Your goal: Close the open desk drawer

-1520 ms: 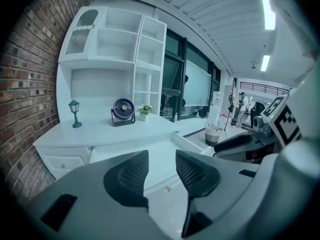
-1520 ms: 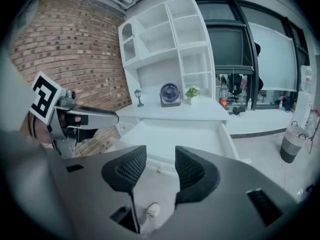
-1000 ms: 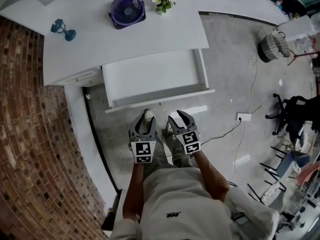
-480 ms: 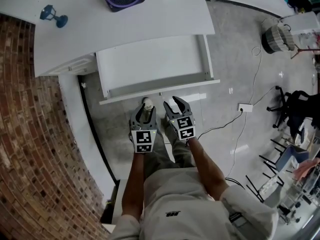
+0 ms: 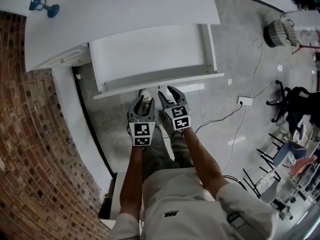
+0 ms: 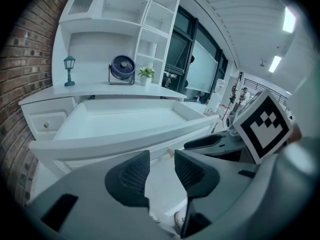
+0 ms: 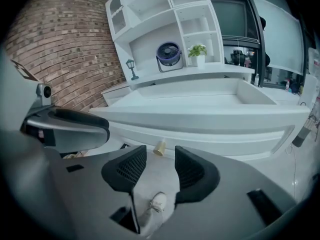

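A: Start with the room. What's the biggest thing?

B: A white table [image 5: 125,11] against a brick wall [image 5: 30,149], with shelving above it in both gripper views. A purple fan [image 7: 168,55] and a small blue lamp ornament [image 7: 132,66] sit far back on the top. Nothing there would obstruct the drawer.

A: And the drawer?

B: The drawer [image 5: 150,54] is pulled well out from under the table edge towards the person. It's shallow, white, and looks empty. Its front panel [image 5: 160,84] is the part nearest the person, and that's the face to push on.

A: Where are the grippers?

B: The left gripper [image 5: 142,104] and right gripper [image 5: 168,93] are side by side, just short of the panel near its middle, not touching it as far as I can tell. My reading is that they're paired there so a push lands evenly and the drawer runs straight on its slides.

A: Jaws?

B: On each gripper they stand a little apart. Only floor and the person's shoe show through the gap, so neither is pinching anything. That suits a push with the tips, where no grasp is needed.

A: Smallest detail?

B: A small brass knob [image 7: 159,148] under the panel's lower edge, just beyond the right gripper's jaws. I judge it's a pull handle, and closing the drawer doesn't call for it.

A: Progress?

B: The approach is made. The closing push is not yet begun.
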`<state>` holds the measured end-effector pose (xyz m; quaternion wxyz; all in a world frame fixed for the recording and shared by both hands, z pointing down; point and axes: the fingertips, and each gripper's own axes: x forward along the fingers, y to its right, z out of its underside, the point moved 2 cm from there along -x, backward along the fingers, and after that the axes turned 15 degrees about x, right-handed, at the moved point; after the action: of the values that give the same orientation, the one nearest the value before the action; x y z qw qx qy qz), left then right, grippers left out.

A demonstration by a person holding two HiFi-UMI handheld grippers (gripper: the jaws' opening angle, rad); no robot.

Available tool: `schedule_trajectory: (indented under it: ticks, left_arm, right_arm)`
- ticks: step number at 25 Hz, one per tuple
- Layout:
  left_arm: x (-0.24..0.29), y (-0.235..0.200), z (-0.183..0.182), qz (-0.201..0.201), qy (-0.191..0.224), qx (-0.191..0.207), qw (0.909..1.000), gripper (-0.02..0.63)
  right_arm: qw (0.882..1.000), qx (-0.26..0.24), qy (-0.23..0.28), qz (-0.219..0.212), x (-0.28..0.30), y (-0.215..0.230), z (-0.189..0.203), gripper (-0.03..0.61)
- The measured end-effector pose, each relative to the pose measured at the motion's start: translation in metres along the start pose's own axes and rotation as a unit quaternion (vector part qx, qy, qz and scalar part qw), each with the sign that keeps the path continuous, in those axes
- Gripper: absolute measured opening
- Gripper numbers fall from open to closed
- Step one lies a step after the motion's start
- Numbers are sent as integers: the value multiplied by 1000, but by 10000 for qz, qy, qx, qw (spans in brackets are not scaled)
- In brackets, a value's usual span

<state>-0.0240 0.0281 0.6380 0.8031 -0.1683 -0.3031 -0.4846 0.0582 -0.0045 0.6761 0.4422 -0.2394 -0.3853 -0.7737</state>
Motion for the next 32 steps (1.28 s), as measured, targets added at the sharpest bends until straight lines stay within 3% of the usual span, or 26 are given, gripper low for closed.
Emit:
schedule_trajectory:
  ticks: [11, 17, 32]
  left_arm:
    - [4, -7, 12, -30, -22, -118, 9999, 166]
    - [5, -12, 18, -22, -57, -142, 9999, 164]
    - [11, -31, 19, -5, -54, -134, 9999, 159]
  right_arm:
    - [9997, 177, -143, 33, 28, 6, 12, 166]
    - [9997, 149, -205, 8, 37, 0, 14, 83]
    - [9997, 157, -48, 155, 51, 1, -4, 77]
